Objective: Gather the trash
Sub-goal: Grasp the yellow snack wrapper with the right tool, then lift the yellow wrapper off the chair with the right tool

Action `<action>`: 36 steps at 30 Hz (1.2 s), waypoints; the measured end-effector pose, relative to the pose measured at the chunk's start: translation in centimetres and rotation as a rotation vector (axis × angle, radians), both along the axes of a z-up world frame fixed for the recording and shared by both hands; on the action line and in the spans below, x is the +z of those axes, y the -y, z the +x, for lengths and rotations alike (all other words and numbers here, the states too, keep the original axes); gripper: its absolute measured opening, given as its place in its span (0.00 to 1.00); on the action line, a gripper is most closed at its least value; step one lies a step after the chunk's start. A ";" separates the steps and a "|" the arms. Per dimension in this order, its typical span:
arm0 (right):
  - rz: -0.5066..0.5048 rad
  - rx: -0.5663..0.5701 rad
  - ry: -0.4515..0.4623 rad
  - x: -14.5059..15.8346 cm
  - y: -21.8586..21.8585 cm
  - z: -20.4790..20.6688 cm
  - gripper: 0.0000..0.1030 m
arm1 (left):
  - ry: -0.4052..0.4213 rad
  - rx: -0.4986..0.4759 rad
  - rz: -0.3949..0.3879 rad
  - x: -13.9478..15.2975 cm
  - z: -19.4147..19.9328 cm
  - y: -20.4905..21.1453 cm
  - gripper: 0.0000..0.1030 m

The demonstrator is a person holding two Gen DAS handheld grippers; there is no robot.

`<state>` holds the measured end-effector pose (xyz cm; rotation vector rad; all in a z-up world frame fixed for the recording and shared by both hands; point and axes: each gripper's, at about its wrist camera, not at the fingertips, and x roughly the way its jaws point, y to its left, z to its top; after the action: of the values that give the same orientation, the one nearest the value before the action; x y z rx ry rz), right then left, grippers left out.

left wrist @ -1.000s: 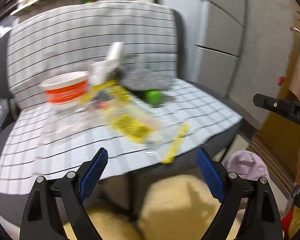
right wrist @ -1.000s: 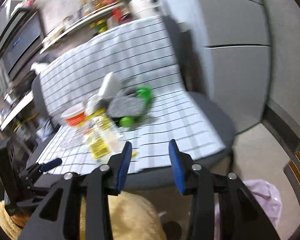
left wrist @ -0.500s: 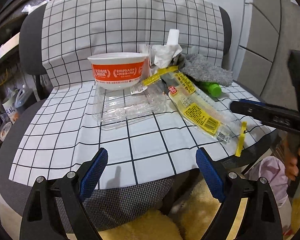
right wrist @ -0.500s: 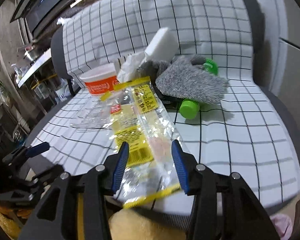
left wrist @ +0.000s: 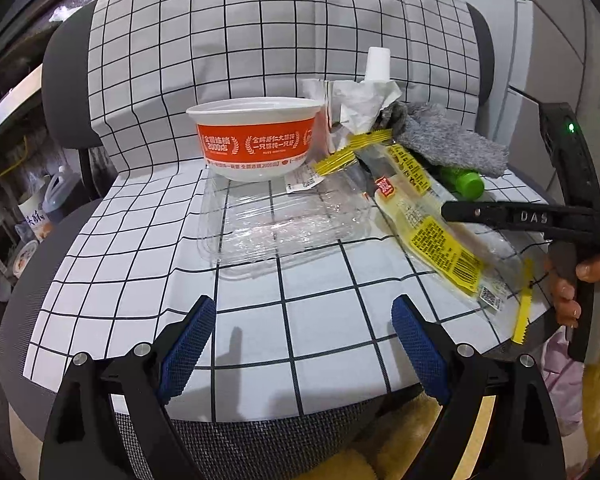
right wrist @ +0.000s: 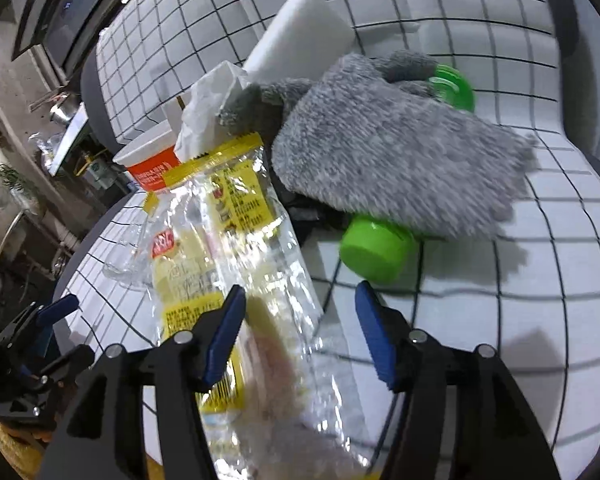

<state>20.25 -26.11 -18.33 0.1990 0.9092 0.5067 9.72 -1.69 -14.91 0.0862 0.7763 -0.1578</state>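
Trash lies on a chair seat covered by a checked cloth (left wrist: 308, 320). There is an orange and white paper bowl (left wrist: 256, 138), a clear plastic tray (left wrist: 284, 220), a clear wrapper with yellow labels (left wrist: 432, 220) (right wrist: 228, 240), crumpled white paper (left wrist: 360, 104), a grey fuzzy cloth (right wrist: 392, 160) and a green bottle (right wrist: 374, 254) under the cloth. My left gripper (left wrist: 304, 344) is open and empty above the seat's front. My right gripper (right wrist: 300, 336) is open, low over the wrapper, short of the green cap; it also shows in the left wrist view (left wrist: 500, 216).
A white foam block (right wrist: 300, 36) leans on the chair back behind the pile. A pink bag (left wrist: 560, 376) lies on the floor to the right, beside a yellow fuzzy rug (left wrist: 380, 460). Shelves with clutter stand at the left.
Both grippers have moved in toward the chair. The right gripper has opened wider and come down close over the wrapper. The left gripper stays open.
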 end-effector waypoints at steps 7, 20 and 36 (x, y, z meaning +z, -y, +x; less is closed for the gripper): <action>0.001 0.082 0.000 0.5 -1.8 -0.6 0.47 | -0.004 0.011 0.003 -0.1 -0.3 -0.3 0.86; -0.074 -0.072 0.196 6.8 -1.3 -10.3 0.03 | 0.041 0.028 -0.051 1.5 -3.0 -2.3 0.86; -0.275 -0.108 0.200 7.4 -3.3 -12.0 0.05 | 0.060 -0.028 -0.083 2.3 -4.7 -0.7 0.86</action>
<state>8.26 -22.82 -10.89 -0.0519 0.7583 0.2915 4.99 -0.94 -12.60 0.0233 0.7083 -0.2134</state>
